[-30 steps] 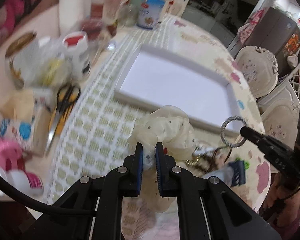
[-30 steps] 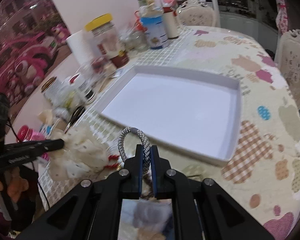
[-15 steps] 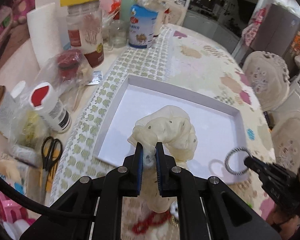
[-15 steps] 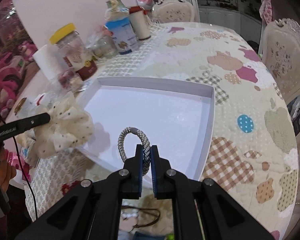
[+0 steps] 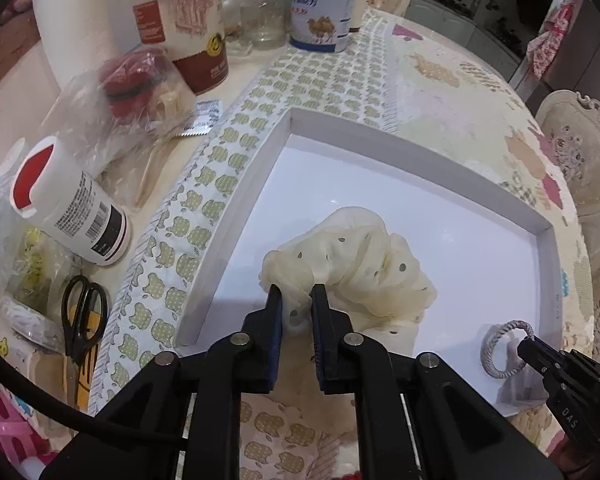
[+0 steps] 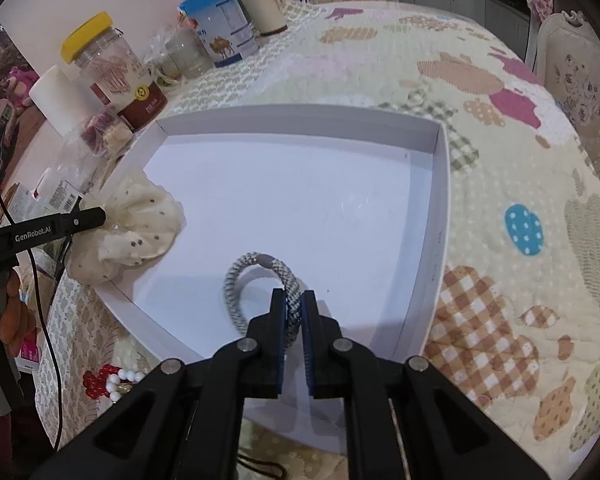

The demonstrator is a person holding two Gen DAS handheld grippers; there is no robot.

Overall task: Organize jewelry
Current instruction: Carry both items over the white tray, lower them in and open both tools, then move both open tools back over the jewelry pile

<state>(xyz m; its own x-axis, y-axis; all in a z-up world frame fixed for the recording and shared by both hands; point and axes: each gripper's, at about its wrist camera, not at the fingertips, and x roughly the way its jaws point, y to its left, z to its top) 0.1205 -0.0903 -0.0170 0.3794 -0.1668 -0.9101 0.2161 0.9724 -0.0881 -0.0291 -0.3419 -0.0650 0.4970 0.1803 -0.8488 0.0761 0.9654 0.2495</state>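
Note:
My left gripper (image 5: pixel 296 296) is shut on a cream dotted scrunchie (image 5: pixel 352 260) and holds it over the near left part of the white tray (image 5: pixel 380 132). My right gripper (image 6: pixel 292 304) is shut on a grey braided hair tie (image 6: pixel 252 276) and holds it low over the tray's near part (image 6: pixel 440 208). The scrunchie also shows in the right wrist view (image 6: pixel 132 228), hanging over the tray's left edge. The hair tie also shows in the left wrist view (image 5: pixel 504 350) at the tray's near right corner.
Jars, a blue tin (image 5: pixel 324 8), a white bottle (image 5: pixel 68 204), a paper roll and black scissors (image 5: pixel 82 316) crowd the table left of the tray. Red and white beads (image 6: pixel 108 380) lie on the patterned cloth in front of the tray. Chairs stand beyond the table's right edge.
Both grippers have moved forward and down over the tray, each still holding its piece. The scrunchie and hair tie now hang lower, close to the tray floor.

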